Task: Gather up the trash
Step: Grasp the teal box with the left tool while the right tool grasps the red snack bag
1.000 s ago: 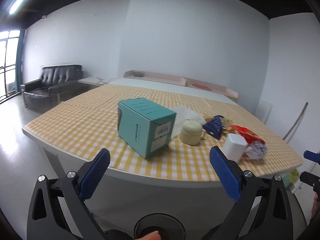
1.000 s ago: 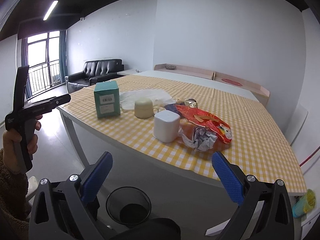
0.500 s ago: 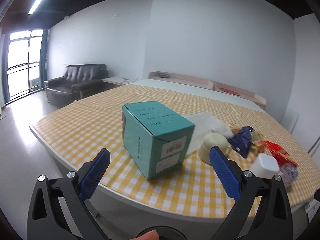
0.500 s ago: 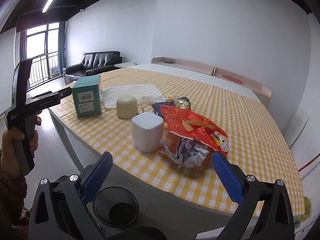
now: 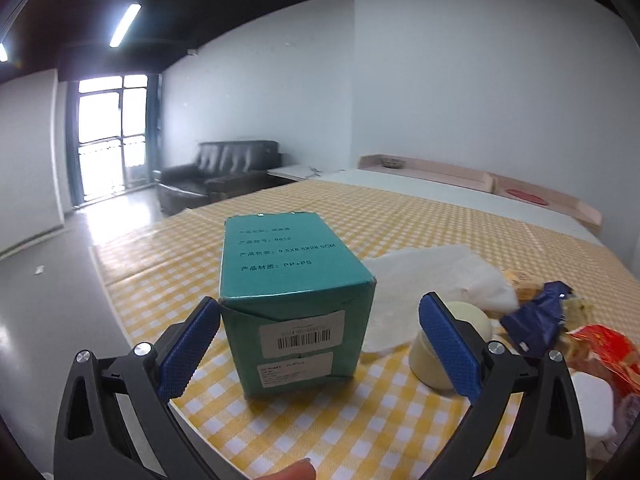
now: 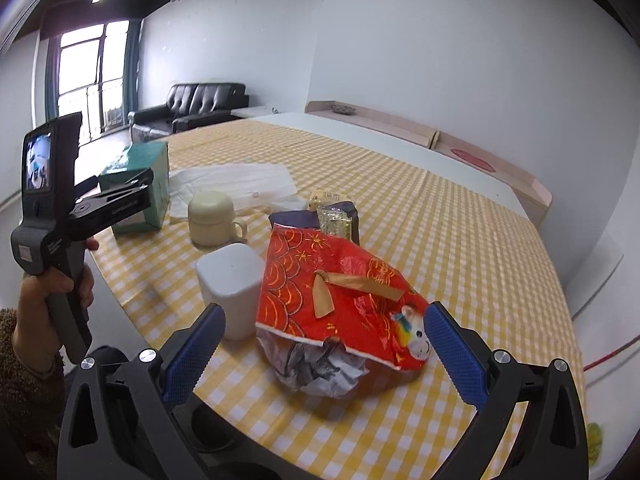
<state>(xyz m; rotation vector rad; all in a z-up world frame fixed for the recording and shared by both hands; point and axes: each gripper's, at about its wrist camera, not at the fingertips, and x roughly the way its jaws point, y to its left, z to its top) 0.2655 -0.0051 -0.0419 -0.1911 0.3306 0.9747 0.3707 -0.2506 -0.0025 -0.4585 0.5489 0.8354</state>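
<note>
A teal cardboard box (image 5: pixel 296 300) stands near the table's front edge, between the spread fingers of my open left gripper (image 5: pixel 320 344), whose left pad is close to the box's left side. In the right wrist view the same teal box (image 6: pixel 138 192) sits at the left behind the hand-held left gripper (image 6: pixel 116 196). My right gripper (image 6: pixel 324 354) is open around a red foil bag (image 6: pixel 340 304) lying over crumpled grey wrappers (image 6: pixel 316 368). A dark blue wrapper (image 6: pixel 308 220) and a gold packet (image 6: pixel 334 220) lie behind the bag.
A white square container (image 6: pixel 230 286), a cream mug (image 6: pixel 210 218) and a white tissue sheet (image 6: pixel 236 182) sit on the yellow checked tablecloth (image 6: pixel 440 240). A black bin (image 6: pixel 212 432) shows below the table edge. A black sofa (image 5: pixel 224 176) stands far left.
Both grippers have moved forward toward the table. The left one has closed in until the teal box lies between its fingers; the right one now frames the red bag. Both stay open.
</note>
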